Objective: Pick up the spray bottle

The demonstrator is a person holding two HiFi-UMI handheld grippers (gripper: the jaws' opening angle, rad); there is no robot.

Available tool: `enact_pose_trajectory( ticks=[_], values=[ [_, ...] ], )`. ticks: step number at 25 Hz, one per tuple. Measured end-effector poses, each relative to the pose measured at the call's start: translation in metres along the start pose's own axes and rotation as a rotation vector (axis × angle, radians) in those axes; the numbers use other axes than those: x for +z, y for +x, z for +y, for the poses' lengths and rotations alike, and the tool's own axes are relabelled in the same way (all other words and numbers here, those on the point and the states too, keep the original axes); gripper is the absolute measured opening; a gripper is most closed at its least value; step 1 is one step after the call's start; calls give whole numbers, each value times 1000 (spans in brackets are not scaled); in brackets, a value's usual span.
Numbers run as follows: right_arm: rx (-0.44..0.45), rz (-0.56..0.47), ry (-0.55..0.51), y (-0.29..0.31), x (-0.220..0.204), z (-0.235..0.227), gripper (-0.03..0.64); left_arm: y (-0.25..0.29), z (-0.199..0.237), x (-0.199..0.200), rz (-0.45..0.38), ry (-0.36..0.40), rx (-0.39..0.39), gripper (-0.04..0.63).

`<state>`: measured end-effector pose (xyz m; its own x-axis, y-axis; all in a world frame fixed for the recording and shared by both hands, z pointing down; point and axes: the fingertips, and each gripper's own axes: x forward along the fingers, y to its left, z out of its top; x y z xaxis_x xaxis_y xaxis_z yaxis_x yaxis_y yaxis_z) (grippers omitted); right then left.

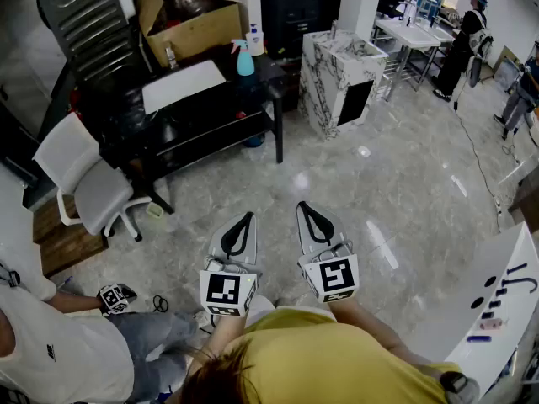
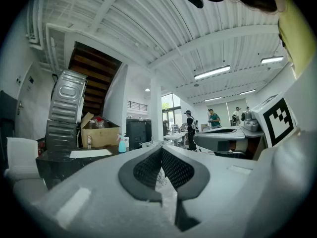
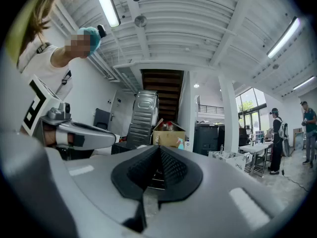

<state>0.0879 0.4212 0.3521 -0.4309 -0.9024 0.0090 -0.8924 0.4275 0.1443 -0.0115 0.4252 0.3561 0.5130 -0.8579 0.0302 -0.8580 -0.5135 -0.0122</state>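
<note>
Left gripper [image 1: 248, 215] and right gripper [image 1: 302, 206], both closed and empty, over glossy grey floor [image 1: 396, 192].
Well ahead, left of the fingertips [image 1: 244, 221]: white chair [image 1: 84, 179], then black table [image 1: 269, 67] bearing the blue spray bottle [image 1: 244, 60] beside a cardboard box [image 1: 198, 28]; marbled cabinet [image 1: 341, 78] ahead-right.

A cardboard box [image 1: 189, 25] is sitting on the black bench [image 1: 271, 72], with a white sheet [image 1: 183, 85] lying flat in front of it. A white chair [image 1: 88, 183] is standing near the bench's left end. A marble-patterned cabinet [image 1: 341, 78] is standing to the right, and a person [image 1: 463, 45] is standing by a far white table [image 1: 413, 34].
</note>
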Motion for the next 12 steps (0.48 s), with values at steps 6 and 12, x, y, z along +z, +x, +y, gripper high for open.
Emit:
enact_pose_trajectory(
  ticks=[6,12],
  values=[
    [12,2,27,23,-9,-11,2,23,10,-6,7,-8,-3,5],
    [19,23,38,72,-26,-23,71,61,41,-18,12,-23,-6,5]
  ],
)
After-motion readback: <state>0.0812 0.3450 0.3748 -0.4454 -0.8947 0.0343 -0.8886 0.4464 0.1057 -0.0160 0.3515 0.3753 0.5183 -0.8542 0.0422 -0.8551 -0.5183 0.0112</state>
